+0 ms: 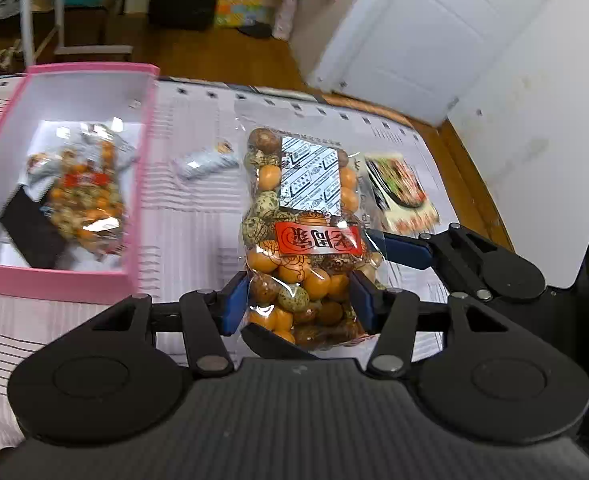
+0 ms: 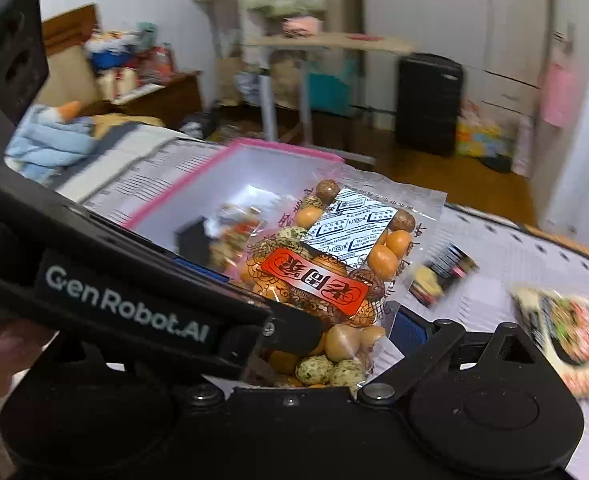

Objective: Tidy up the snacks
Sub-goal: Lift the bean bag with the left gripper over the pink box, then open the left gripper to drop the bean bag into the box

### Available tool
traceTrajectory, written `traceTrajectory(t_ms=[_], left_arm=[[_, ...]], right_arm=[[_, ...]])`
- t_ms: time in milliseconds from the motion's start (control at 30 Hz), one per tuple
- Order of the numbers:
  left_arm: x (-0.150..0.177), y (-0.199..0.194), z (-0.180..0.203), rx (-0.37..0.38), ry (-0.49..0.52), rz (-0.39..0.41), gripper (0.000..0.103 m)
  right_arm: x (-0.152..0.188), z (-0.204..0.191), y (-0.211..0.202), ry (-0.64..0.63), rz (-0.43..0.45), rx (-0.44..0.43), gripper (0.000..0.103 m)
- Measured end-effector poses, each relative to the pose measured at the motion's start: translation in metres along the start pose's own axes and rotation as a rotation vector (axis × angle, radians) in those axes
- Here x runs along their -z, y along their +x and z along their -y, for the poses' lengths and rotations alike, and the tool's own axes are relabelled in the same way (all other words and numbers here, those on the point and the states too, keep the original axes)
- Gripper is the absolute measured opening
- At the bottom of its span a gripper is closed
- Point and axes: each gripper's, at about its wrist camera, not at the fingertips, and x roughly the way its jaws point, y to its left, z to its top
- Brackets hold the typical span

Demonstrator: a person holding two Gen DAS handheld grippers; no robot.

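The pink box (image 1: 134, 216) already held one bag of nuts. Right of the box, the left gripper (image 1: 298, 300) pinched a clear bag of coated peanuts (image 1: 298, 216), probably to carry it there. The right gripper (image 1: 398, 248) looked spread. Its neighbour's side read "GenRobot.AI".

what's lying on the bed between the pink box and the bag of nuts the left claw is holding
In the left wrist view, one small white wrapped snack lies on the striped sheet between the pink cardboard box and the clear bag of mixed coated nuts gripped by the left claw.
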Motion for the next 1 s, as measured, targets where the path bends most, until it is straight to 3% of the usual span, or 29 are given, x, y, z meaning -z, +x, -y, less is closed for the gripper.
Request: traceTrajectory(t_ms=[133,267,400,667,900,1000], left_arm=[[-0.009,-0.021,-0.038,-0.003,-0.06,0.049,0.052],[-0.018,-0.038,-0.074,-0.059,-0.102,0.095,0.051],[-0.031,-0.046,-0.107,-0.137,-0.145,0.122,0.052],[-0.048,-0.013,-0.168,-0.27,-0.165,0.128,0.052],[-0.049,0.024,-0.21,-0.327,-0.185,0.074,0.053],[-0.049,0.034,-0.215,-0.36,-0.162,0.033,0.052]], right_arm=[[-0.025,-0.011,0.013,-0.056,0.024,-0.097,0.098],[-0.054,-0.025,0.037,-0.139,0.037,-0.181,0.082],[-0.073,-0.034,0.067,-0.168,0.018,-0.258,0.073],[-0.085,-0.052,0.147,-0.179,-0.017,-0.294,0.071],[-0.077,-0.057,0.204,-0.107,-0.095,-0.303,0.072],[-0.074,-0.068,0.215,-0.142,-0.143,-0.265,0.072]])
